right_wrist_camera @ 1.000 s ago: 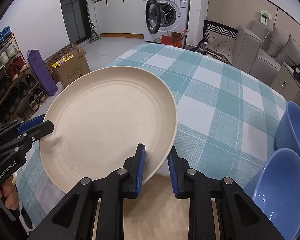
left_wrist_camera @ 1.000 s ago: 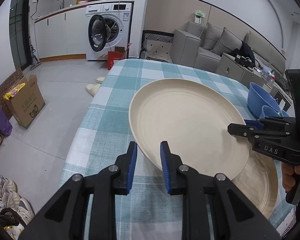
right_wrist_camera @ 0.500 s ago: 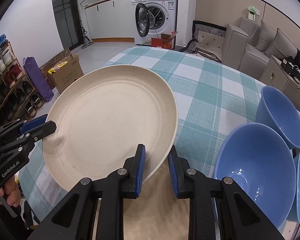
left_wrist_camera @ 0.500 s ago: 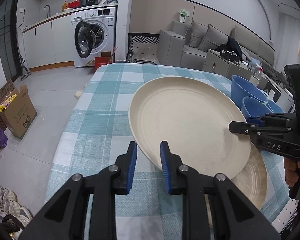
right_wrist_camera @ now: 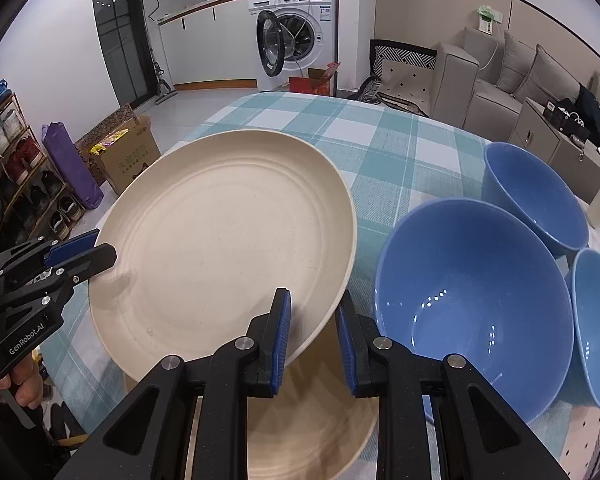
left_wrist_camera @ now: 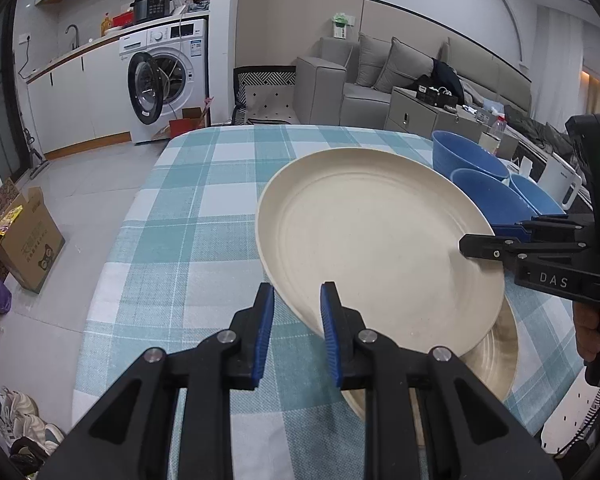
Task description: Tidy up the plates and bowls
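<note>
A large cream plate (left_wrist_camera: 376, 236) (right_wrist_camera: 228, 240) is held above the checked table by both grippers. My left gripper (left_wrist_camera: 296, 312) is shut on its near-left rim; it shows at the left of the right wrist view (right_wrist_camera: 80, 252). My right gripper (right_wrist_camera: 312, 320) is shut on the opposite rim; it shows at the right of the left wrist view (left_wrist_camera: 484, 244). A second cream plate (right_wrist_camera: 312, 412) (left_wrist_camera: 492, 364) lies on the table directly below. Three blue bowls (right_wrist_camera: 472, 300) (left_wrist_camera: 464, 160) stand to the right of the plates.
The table with the teal checked cloth (left_wrist_camera: 204, 208) ends close at the near and left sides. A cardboard box (left_wrist_camera: 24, 236) and shoes sit on the floor at the left. A white kettle (left_wrist_camera: 560, 184) stands behind the bowls. A washing machine and sofa are far behind.
Both grippers have carried the held plate to the right, toward the bowls. All three bowls have come into view, and the plate now hangs over the lower plate.
</note>
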{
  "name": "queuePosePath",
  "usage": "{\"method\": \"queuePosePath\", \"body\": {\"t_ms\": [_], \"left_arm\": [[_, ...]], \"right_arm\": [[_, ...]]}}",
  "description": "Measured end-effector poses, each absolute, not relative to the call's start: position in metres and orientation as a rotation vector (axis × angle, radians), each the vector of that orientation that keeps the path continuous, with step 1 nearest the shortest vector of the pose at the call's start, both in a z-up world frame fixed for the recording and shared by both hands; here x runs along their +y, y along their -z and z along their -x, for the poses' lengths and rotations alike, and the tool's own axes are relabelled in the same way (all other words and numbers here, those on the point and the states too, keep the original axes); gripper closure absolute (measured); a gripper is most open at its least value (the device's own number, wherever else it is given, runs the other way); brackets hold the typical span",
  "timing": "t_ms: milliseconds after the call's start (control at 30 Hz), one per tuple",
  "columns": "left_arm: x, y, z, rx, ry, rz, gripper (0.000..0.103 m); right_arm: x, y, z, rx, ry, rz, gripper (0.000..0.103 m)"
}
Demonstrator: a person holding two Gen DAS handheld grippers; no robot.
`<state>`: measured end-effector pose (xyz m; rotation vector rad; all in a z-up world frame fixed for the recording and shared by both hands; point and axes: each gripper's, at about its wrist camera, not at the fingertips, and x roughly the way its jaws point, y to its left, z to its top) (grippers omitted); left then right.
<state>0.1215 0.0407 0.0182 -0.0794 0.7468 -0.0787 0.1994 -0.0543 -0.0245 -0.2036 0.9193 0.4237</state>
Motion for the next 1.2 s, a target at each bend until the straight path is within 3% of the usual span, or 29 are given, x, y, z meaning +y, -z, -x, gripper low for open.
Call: {"method": "queuePosePath", "body": {"t_ms": [1200], "left_arm": [[0.003,0.011,-0.087,0.829,0.138,-0.024,0.081]], "right_arm": [[-0.080,0.049,-0.119,0.929,-0.340,0.247,0.079]]}}
